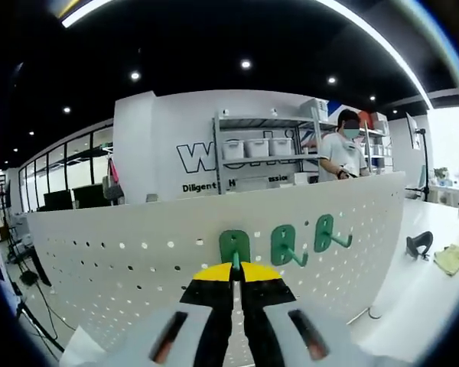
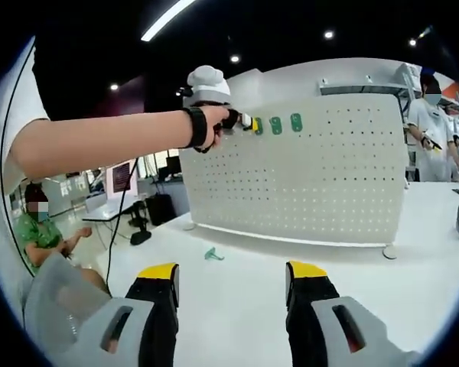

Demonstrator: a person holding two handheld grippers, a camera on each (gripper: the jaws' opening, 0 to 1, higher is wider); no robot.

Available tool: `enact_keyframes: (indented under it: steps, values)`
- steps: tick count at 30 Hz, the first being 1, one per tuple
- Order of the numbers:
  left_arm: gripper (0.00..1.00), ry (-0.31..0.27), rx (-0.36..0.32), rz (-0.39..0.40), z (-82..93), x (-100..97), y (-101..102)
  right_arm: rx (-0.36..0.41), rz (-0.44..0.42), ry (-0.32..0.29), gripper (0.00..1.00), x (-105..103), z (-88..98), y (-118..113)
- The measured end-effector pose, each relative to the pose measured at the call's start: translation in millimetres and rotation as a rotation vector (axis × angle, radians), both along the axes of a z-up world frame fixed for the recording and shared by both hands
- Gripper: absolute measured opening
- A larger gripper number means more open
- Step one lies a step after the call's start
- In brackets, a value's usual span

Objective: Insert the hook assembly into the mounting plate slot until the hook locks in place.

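A white pegboard (image 1: 138,260) stands upright on the table, with three green hooks along its upper part. My left gripper (image 1: 236,269) is shut on the prong of the leftmost hook (image 1: 234,245), whose plate lies against the board. The other two hooks (image 1: 284,245) (image 1: 324,232) hang to its right. In the right gripper view a hand holds the left gripper (image 2: 241,121) at the pegboard (image 2: 314,176) near its top left. My right gripper (image 2: 233,272) stands open and holds nothing, low over the table. A loose green hook (image 2: 213,254) lies on the table before the board.
A person (image 1: 344,151) stands at shelves behind the board. Another person (image 2: 38,229) sits at the left. A black object (image 1: 419,243) and a yellow cloth (image 1: 451,258) lie on the table at the right. The board's foot (image 2: 390,251) rests on the table.
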State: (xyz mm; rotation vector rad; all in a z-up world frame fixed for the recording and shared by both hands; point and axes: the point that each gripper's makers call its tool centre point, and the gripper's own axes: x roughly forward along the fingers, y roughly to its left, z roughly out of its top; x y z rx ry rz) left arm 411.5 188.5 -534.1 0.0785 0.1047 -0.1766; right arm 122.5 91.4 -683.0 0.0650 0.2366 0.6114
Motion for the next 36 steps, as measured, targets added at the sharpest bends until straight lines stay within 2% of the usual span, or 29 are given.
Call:
enact_keyframes:
  steps: [16, 25, 32, 36]
  values:
    - [0.03, 0.026, -0.051, 0.030, -1.5, 6.2, 1.3, 0.015, -0.005, -0.007, 0.56, 2.4, 3.1, -0.1]
    - [0.04, 0.019, -0.001, 0.009, -2.2, 4.0, -0.8, 0.014, -0.004, -0.007, 0.56, 0.6, 2.8, 0.0]
    - [0.06, 0.029, 0.004, -0.013, -4.0, 1.1, -4.3, 0.017, -0.014, -0.006, 0.56, 0.5, 2.7, -2.8]
    - [0.10, 0.012, 0.022, -0.025, -0.4, 0.6, -5.5, 0.016, -0.011, -0.011, 0.56, 0.0, 4.1, -1.9]
